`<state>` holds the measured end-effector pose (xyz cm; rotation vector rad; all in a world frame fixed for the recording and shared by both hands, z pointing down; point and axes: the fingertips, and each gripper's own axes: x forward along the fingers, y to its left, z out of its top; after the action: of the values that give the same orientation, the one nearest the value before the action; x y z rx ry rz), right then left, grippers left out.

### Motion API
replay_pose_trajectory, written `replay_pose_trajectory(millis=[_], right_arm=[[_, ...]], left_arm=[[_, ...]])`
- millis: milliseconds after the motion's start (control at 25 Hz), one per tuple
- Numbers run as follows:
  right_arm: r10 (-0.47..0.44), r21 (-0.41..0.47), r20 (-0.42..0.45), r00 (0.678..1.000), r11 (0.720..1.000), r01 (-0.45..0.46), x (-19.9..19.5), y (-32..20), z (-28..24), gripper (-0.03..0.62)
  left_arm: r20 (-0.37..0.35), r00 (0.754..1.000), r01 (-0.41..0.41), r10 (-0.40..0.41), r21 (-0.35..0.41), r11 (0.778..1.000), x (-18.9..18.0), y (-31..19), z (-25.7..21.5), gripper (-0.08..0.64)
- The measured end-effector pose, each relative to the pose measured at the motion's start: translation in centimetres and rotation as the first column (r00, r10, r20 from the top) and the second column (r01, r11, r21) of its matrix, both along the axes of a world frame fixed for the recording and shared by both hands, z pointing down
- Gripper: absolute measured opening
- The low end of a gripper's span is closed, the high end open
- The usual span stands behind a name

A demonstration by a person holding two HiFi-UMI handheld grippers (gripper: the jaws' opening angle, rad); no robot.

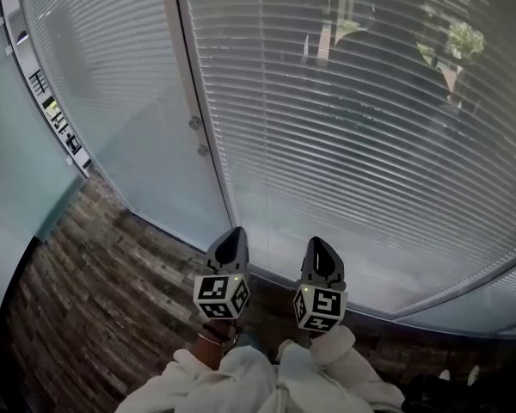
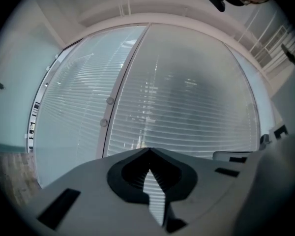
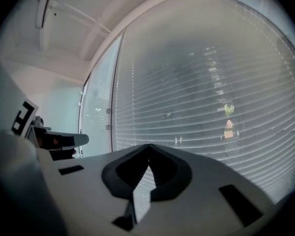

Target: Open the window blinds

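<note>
Window blinds (image 1: 344,144) closed, untouched
Left hand-held gripper (image 1: 236,236) and right hand-held gripper (image 1: 315,246) clenched empty; I'd aim for the frame knobs (image 1: 195,123).

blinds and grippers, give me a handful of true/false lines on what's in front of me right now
1. The left gripper and right gripper both hold nothing. True.
2. The left gripper's jaws stand wide apart. False: their tips meet, as do the right gripper's.
3. The blinds hang down over the window. True.
4. The right gripper touches the slats. False: it stops short of them, with a gap between.
5. The floor is carpeted. False: it is wood planks.
</note>
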<state>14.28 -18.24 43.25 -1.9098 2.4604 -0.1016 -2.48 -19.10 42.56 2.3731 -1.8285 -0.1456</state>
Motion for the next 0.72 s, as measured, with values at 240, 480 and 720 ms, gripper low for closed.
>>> replay_pose_trajectory(millis=[240, 480, 720], right_arm=[[0.073, -0.018, -0.01, 0.997, 0.997, -0.073, 0.2, -3.3, 1.4, 0.009], [0.136, -0.029, 0.012, 0.991, 0.99, -0.135, -0.3, -6.1, 1.5, 0.009], [0.12, -0.029, 0.02, 0.993, 0.992, -0.119, -2.3, -7.1, 1.3, 0.009]], left_arm=[[-0.022, 0.992, 0.121, -0.121, -0.021, 0.992, -7.1, -8.1, -0.2, 0.113], [-0.082, 0.986, 0.144, -0.143, 0.003, 0.99, -14.1, -16.0, -3.7, 0.173], [-0.143, 0.988, 0.042, -0.051, -0.065, 0.997, -14.3, -19.6, -3.4, 0.16]])
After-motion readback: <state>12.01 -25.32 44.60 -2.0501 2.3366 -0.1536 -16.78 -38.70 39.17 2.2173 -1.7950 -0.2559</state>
